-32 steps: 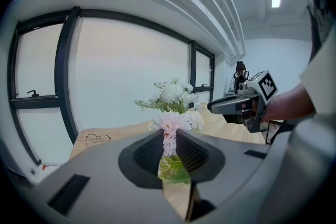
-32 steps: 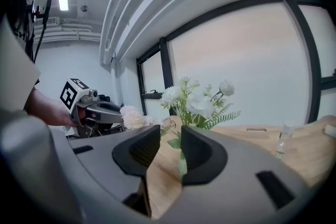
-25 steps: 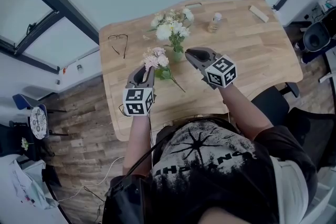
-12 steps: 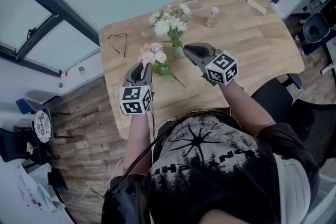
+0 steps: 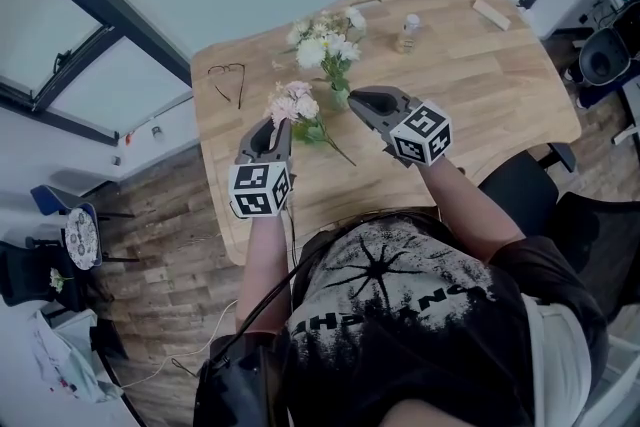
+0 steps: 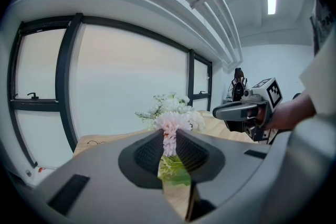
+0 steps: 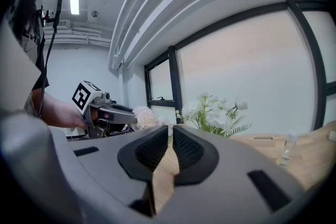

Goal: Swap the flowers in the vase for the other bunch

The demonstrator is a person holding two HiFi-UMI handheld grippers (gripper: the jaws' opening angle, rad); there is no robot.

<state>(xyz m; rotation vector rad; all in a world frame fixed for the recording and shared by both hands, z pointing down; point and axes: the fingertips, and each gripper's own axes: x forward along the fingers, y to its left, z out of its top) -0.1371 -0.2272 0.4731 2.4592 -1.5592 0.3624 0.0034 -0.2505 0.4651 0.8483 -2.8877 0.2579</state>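
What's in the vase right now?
The white bunch stands in the vase. Stem ends and any water inside can't be made out. The pink bunch is outside it.

Shirt: black short-sleeved T-shirt (image 5: pixel 400 335) with a pale grey starburst print and block letters across the chest.
Cable: thin dark cable (image 5: pixel 262 300) running down the front, lower left of the frame.
Left hand-held gripper (image 5: pixel 278 127): grey shell, black ribbed pads (image 6: pixel 147 152), white cube (image 5: pixel 260 191) with black square markers.
Right hand-held gripper (image 5: pixel 356 99): same grey shell, with its own marker cube (image 5: pixel 421 133).
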